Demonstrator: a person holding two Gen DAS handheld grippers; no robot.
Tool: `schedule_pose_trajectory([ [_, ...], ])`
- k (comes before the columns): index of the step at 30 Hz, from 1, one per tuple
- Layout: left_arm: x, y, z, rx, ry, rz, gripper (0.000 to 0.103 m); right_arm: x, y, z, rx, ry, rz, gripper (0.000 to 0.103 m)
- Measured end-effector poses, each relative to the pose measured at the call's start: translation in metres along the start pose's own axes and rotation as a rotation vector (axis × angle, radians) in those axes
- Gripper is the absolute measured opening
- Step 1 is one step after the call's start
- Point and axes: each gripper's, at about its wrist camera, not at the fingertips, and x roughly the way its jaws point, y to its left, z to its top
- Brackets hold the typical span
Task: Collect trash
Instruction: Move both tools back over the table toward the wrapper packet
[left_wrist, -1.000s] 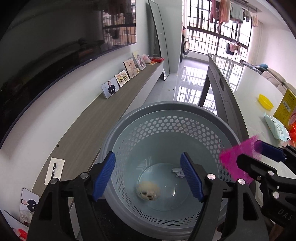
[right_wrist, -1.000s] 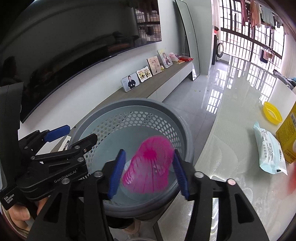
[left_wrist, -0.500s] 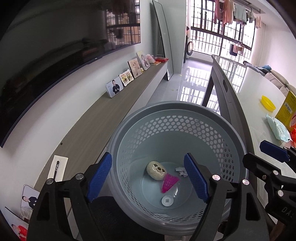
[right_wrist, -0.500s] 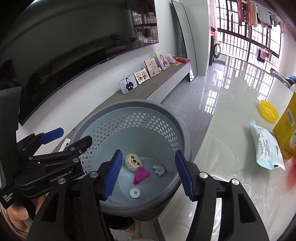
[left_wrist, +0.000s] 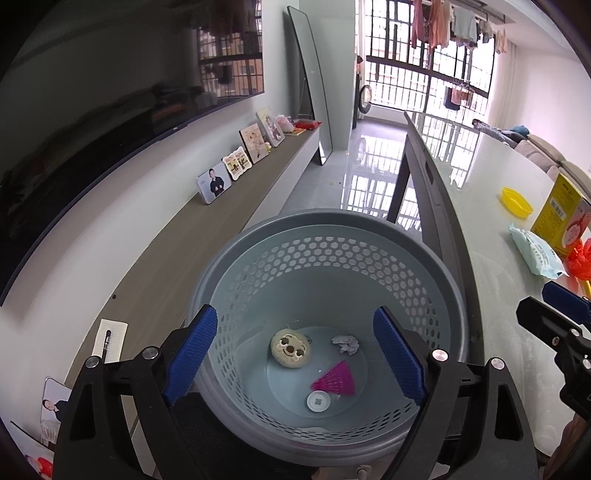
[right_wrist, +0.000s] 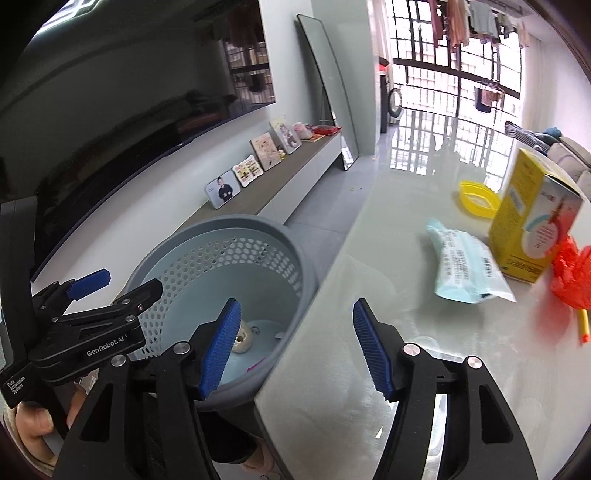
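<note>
Grey basket beside table, pink trash on its floor; left gripper and right gripper both opening, holding nothing.

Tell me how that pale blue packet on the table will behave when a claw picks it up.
The pale blue packet looks like a soft plastic pack lying flat, so it will probably sag and crumple rather than stay stiff. Its glossy film may slip between pads. It seems light for its size, so a push would likely slide it across the smooth table.
</note>
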Motion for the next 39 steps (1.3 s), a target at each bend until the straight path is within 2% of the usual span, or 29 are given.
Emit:
schedule_pose_trajectory([
  [12,-0.011,-0.044,0.003,0.054,-0.026,-0.073,0.087,-0.044,-0.048,-0.018,0.073,-0.057,-0.094,0.063],
  [27,-0.024,-0.127,0.008,0.144,-0.041,-0.152,0.088,-0.107,-0.147,-0.053,0.193,-0.104,-0.227,0.065],
  [39,-0.03,-0.19,0.009,0.211,-0.037,-0.198,0.088,-0.132,-0.218,-0.068,0.251,-0.11,-0.307,0.065],
])
